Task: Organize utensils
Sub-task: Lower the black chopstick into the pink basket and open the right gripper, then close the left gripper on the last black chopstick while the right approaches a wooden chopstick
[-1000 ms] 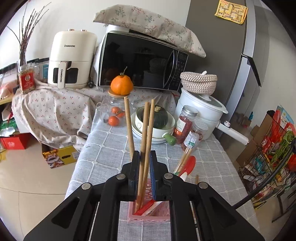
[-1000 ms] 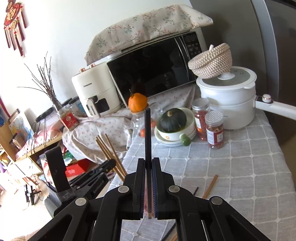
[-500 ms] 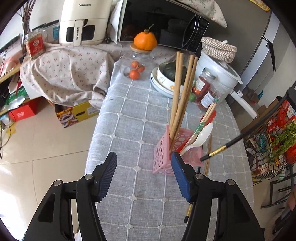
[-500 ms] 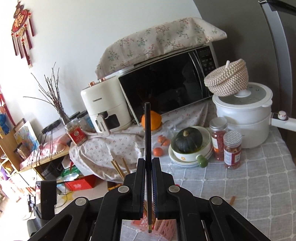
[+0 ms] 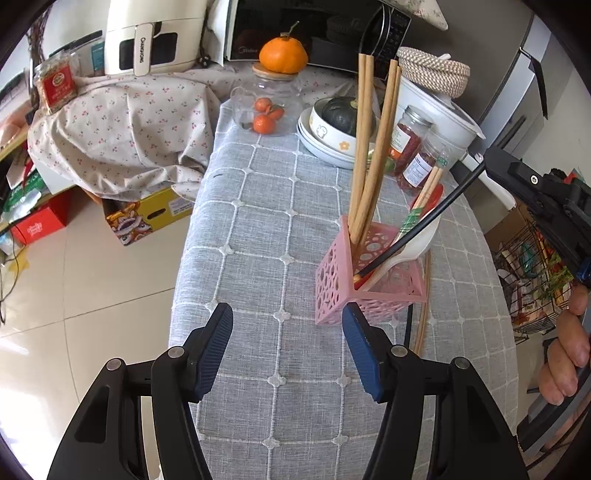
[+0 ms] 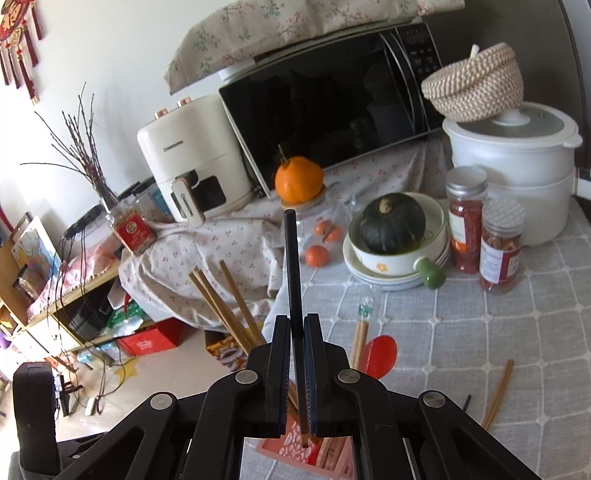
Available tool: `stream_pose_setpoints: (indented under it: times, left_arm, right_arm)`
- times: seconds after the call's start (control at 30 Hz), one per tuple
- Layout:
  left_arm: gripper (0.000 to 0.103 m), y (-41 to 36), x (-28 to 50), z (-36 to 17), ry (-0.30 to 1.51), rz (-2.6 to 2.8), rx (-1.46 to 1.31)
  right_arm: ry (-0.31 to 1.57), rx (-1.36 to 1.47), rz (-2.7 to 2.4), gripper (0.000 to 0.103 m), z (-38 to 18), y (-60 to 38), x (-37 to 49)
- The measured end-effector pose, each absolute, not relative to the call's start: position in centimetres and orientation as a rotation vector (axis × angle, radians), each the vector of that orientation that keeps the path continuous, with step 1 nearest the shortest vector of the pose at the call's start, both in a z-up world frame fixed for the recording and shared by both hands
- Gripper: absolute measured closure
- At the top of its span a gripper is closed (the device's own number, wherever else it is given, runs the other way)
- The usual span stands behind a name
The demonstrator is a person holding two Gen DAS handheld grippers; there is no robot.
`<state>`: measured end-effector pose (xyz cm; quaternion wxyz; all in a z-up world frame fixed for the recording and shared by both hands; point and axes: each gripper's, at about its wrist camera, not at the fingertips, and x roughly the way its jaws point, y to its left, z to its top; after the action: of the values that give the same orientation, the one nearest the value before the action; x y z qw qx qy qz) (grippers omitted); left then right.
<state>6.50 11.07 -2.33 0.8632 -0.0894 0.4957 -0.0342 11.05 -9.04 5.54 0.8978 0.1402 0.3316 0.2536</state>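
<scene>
Left wrist view: left gripper (image 5: 287, 349) spread wide, empty; pink perforated plastic utensil basket (image 5: 334, 286) at one o'clock, black chopstick (image 5: 417, 229) tip inside.

Right wrist view: right gripper (image 6: 295, 352) loosening around black chopstick (image 6: 293, 269); basket (image 6: 284, 448) largely hidden at six o'clock.

The white air fryer (image 5: 155, 37) carries the brand "CHANGHONG": it runs lengthwise down the drawer handle (image 5: 142, 48) in the left wrist view, and appears small on the fryer's front in the right wrist view. The microwave (image 5: 314, 33) shows a small logo at its door's lower edge, too small to make out. Jar labels stay illegible.
</scene>
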Motion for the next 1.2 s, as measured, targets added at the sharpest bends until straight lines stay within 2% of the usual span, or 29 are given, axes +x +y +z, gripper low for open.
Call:
stream_pose_setpoints:
  times: [0.13, 0.2, 0.33, 0.47, 0.7, 0.93, 1.0, 1.07, 1.13, 1.2]
  left_arm:
    - [0.039, 9.7, 6.5, -2.7, 1.057, -0.097, -0.161]
    - [0.039, 9.1, 6.4, -2.8, 1.061, -0.111, -0.151]
    - [0.034, 7.9, 6.0, -3.3, 1.075, -0.142, -0.138]
    - [0.034, 6.1, 5.7, -4.3, 1.114, -0.174, -0.116]
    - [0.034, 2.2, 5.1, -5.7, 1.163, -0.232, -0.074]
    - [0.034, -1.7, 4.5, -6.7, 1.167, -0.273, 0.016]
    - [0.040, -2.7, 4.7, -6.7, 1.156, -0.282, 0.010]
    - [0.062, -4.2, 5.1, -6.9, 1.149, -0.300, 0.035]
    - [0.075, -6.0, 5.9, -7.3, 1.141, -0.290, 0.084]
    - [0.083, -7.6, 6.9, -8.1, 1.139, -0.269, 0.125]
  right_arm:
    - [0.685, 0.327, 0.527, 0.087, 6.2, -10.6, 10.8]
    - [0.672, 0.336, 0.510, 0.067, 6.8, -11.8, 10.3]
    - [0.666, 0.346, 0.474, 0.057, 7.8, -14.3, 9.4]
    - [0.692, 0.336, 0.411, 0.041, 7.1, -16.9, 8.8]
    - [0.849, 0.298, 0.270, 0.032, 2.6, -20.6, 8.7]
    - [1.071, 0.238, 0.148, 0.031, -2.5, -23.9, 8.8]
    - [1.107, 0.246, 0.135, 0.031, -3.5, -25.0, 8.7]
    - [1.132, 0.264, 0.130, 0.031, -4.1, -26.0, 8.6]
    - [1.141, 0.285, 0.130, 0.031, -4.3, -26.8, 8.5]
    - [1.139, 0.296, 0.122, 0.031, -4.2, -27.5, 8.4]
